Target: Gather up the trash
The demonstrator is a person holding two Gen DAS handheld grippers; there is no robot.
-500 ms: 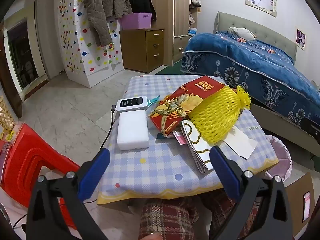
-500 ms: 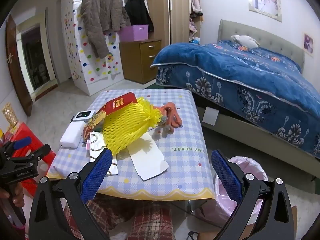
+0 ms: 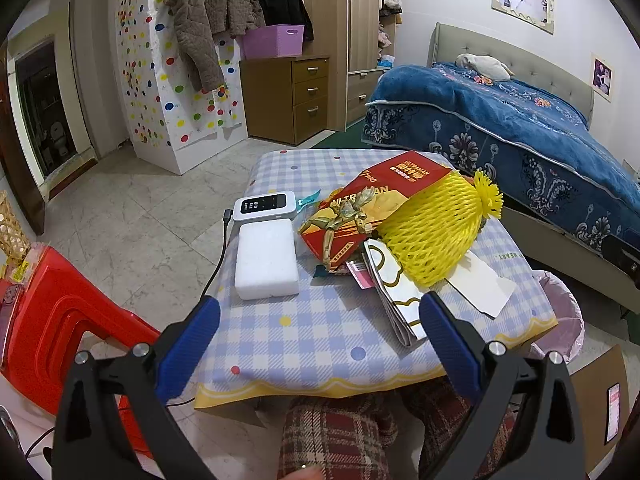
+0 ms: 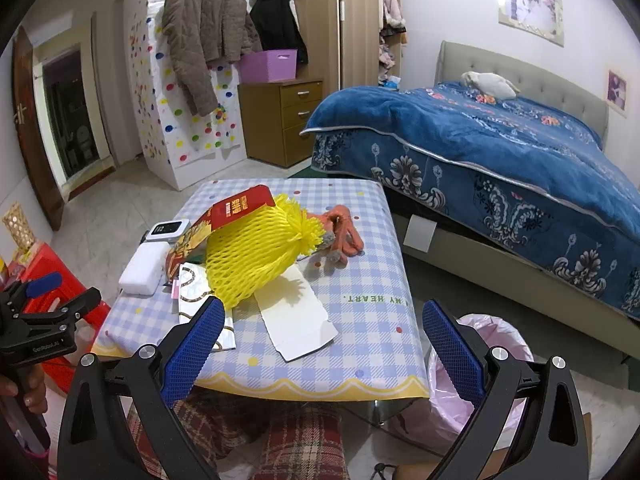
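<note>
A small table with a checked cloth (image 3: 304,336) (image 4: 372,320) holds trash: a yellow foam net (image 3: 432,232) (image 4: 256,256), a red snack bag (image 3: 360,208) (image 4: 224,216), a white foam block (image 3: 266,258) (image 4: 144,268), a folded gold-and-white wrapper (image 3: 394,296) (image 4: 192,284), a white paper strip (image 3: 480,284) (image 4: 296,316) and an orange glove (image 4: 344,232). My left gripper (image 3: 320,344) is open and empty over the table's near edge. My right gripper (image 4: 324,344) is open and empty over the near right part. A pink-lined bin (image 4: 480,376) (image 3: 560,316) stands right of the table.
A white device with a cable (image 3: 266,205) lies behind the foam block. A red plastic stool (image 3: 52,320) stands at the left. The bed (image 4: 500,152) is to the right, a wooden drawer chest (image 3: 288,96) behind. My plaid-clad knees (image 4: 304,436) are under the table edge.
Both grippers have shifted slightly forward toward the table. Nothing on the table has moved.
</note>
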